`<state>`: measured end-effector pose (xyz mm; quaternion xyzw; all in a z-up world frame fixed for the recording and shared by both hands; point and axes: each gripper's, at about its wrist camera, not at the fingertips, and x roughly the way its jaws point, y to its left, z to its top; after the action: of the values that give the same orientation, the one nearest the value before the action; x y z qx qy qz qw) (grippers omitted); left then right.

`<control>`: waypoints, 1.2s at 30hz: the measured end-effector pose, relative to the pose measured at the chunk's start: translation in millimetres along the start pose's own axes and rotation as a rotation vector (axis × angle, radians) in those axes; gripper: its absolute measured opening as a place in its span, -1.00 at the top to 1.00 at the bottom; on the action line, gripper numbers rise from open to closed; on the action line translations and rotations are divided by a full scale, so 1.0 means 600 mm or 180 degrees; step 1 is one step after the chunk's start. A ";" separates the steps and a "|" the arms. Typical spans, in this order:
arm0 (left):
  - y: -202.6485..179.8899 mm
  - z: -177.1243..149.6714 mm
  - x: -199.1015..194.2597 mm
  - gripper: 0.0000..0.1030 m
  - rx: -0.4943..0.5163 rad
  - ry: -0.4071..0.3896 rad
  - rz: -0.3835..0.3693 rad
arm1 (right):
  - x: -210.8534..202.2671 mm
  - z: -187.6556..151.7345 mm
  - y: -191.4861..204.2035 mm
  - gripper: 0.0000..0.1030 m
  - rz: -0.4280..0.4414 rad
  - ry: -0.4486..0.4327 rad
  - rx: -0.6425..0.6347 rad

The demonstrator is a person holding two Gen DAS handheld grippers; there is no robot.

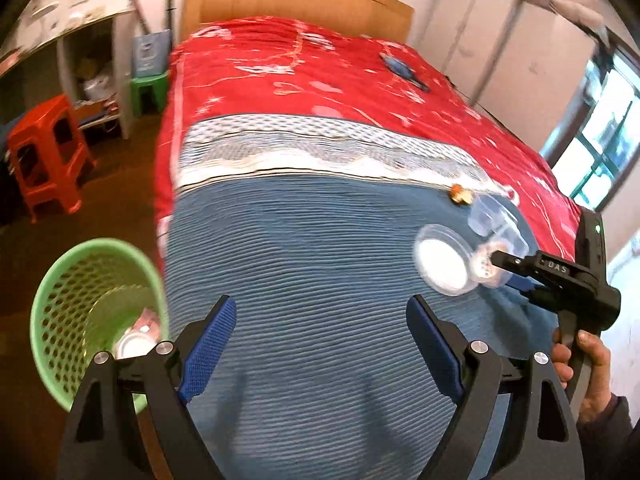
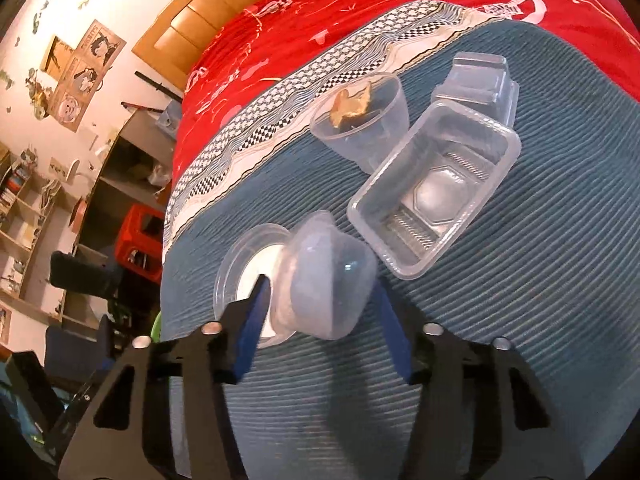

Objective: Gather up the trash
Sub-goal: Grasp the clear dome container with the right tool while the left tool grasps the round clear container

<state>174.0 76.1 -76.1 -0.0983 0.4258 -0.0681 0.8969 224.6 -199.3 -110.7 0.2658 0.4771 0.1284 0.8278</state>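
Blue-padded fingers [image 2: 250, 328] of your right gripper [image 2: 320, 320] sit either side of a clear round plastic bowl [image 2: 324, 276], and they look closed on it, though the right pad seems only to graze the curved wall, so judge that hold as thin. That bowl lies on its side over the blue ribbed blanket [image 2: 520, 320] at the foot of the bed, with a second round tub with a white bottom [image 2: 240, 272] nested just behind it. You risk squeezing a slick, rounded, flexible shell: it could pop out forward or buckle, and the tub behind may come along halfway and then drop. Just beyond lie a clear rectangular tray [image 2: 432, 208], a small cup holding a dried fruit scrap [image 2: 356, 120] and another clear container [image 2: 476, 76]; a swing of the wrist could knock them, and the scrap could spill onto the blanket. Your left gripper [image 1: 320, 344] hangs wide open and empty over the blanket, gripping nothing. Beside the bed on the floor stands the green mesh wastebasket [image 1: 80, 292], already holding some rubbish. It stands low and off the bed's edge, so a release from too high or too far over the bed could miss it or tip it.
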 end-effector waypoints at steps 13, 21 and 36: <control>-0.177 0.034 0.123 -0.84 0.0991 0.0355 -0.0427 | -0.079 -0.014 -0.019 0.13 0.0030 -0.0101 -0.0192; -0.238 0.035 0.190 -0.85 0.1526 0.0492 -0.0322 | -0.107 -0.022 -0.033 0.14 0.0053 -0.0132 -0.0210; -0.245 0.041 0.244 -0.81 0.1659 0.0604 -0.0322 | -0.102 -0.020 -0.024 0.14 0.0099 -0.0093 -0.0227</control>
<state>279.7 -93.7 -136.3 0.1213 0.4706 -0.2288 0.8435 182.5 -236.2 -79.4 0.2454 0.4559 0.1543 0.8415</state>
